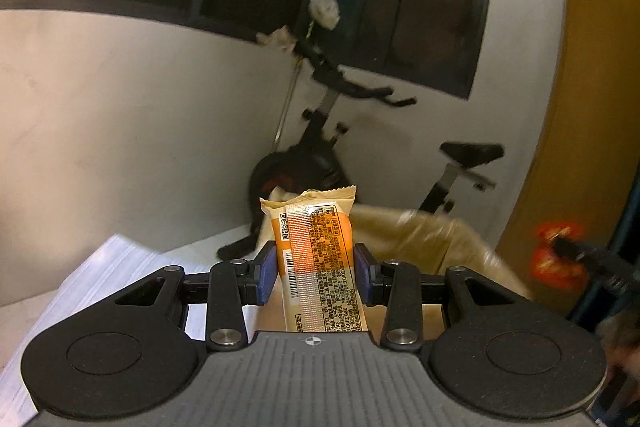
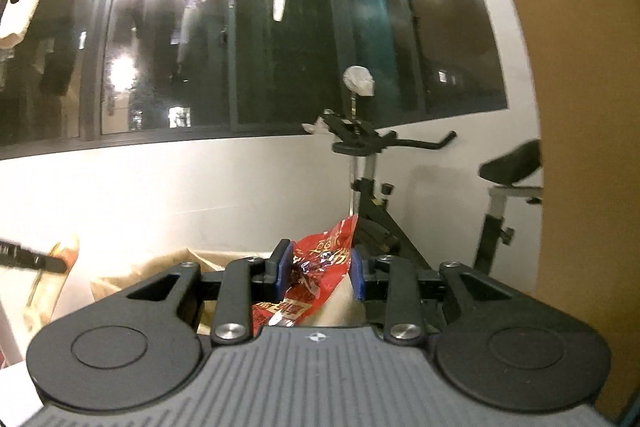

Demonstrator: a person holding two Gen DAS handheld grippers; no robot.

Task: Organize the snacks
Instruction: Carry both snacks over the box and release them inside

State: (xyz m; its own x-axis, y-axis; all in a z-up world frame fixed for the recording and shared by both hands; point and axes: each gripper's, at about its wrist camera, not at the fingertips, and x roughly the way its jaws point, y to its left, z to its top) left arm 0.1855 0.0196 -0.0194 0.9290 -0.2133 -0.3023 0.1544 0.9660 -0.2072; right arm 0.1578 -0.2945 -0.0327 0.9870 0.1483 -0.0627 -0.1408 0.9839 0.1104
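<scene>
Orange-and-cream wrapped snack bar (image 1: 318, 259) stands upright, pinched between the blue pads (image 1: 267, 273) of the left gripper (image 1: 316, 273); red foil packet (image 2: 316, 273) sits crumpled in the clamped right gripper (image 2: 318, 275). Both snacks are held in the air. Beyond them: open tan bag (image 1: 432, 243), then an exercise bike (image 2: 372, 187) against the white wall. Step judged: carry phase, one snack per hand. Next move likely calls for lowering each into the bag before letting go, mouth alignment unverified
</scene>
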